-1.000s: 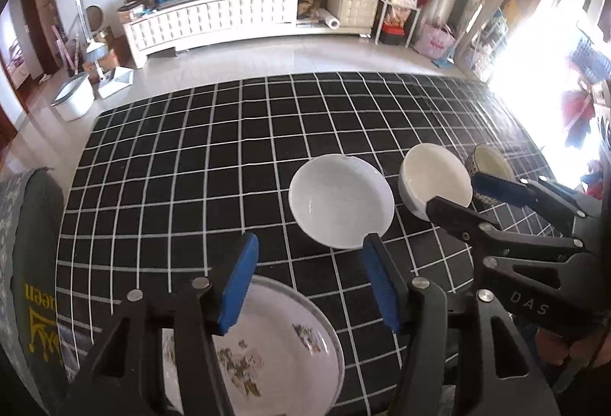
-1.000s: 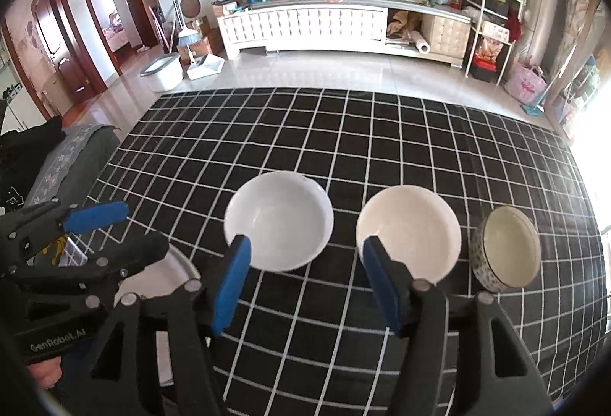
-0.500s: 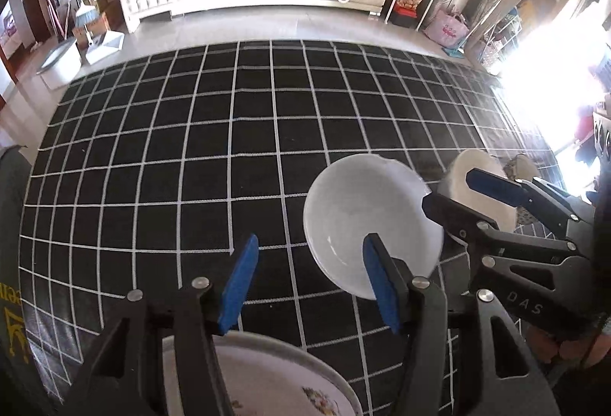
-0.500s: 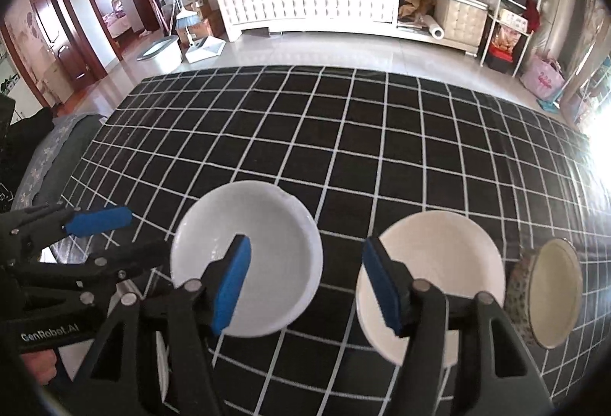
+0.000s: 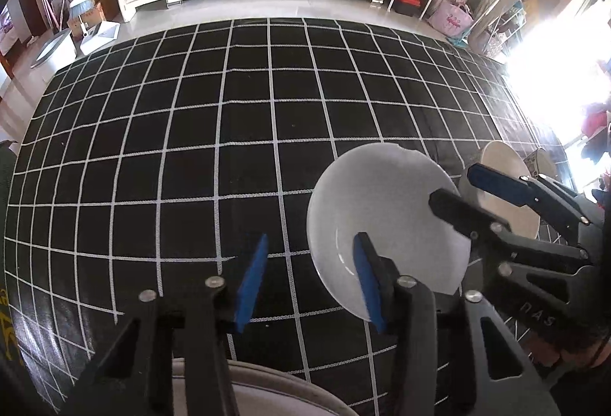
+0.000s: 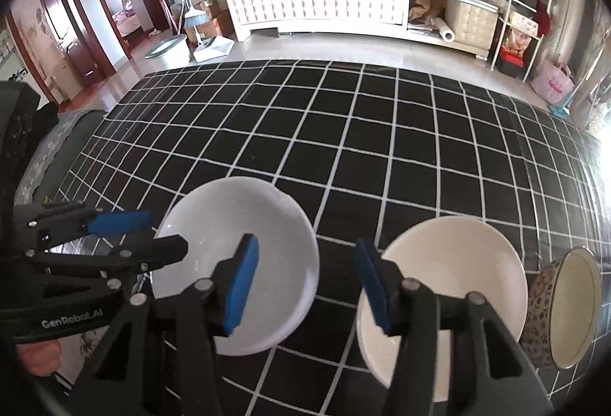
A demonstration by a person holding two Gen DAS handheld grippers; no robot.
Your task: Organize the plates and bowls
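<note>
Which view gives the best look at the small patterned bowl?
The right wrist view: the patterned bowl shows its flowered side and pale inside at the right edge. The left wrist view catches only a washed-out sliver of it in window glare.

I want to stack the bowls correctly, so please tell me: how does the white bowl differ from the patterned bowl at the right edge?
The white bowl is plain inside and out; the patterned bowl has a floral outer wall and a cream inside. The white bowl looks wider and shallower, the patterned bowl narrower and deeper. The cream bowl stands between them. Both are round, empty, and rest on the checked cloth.
</note>
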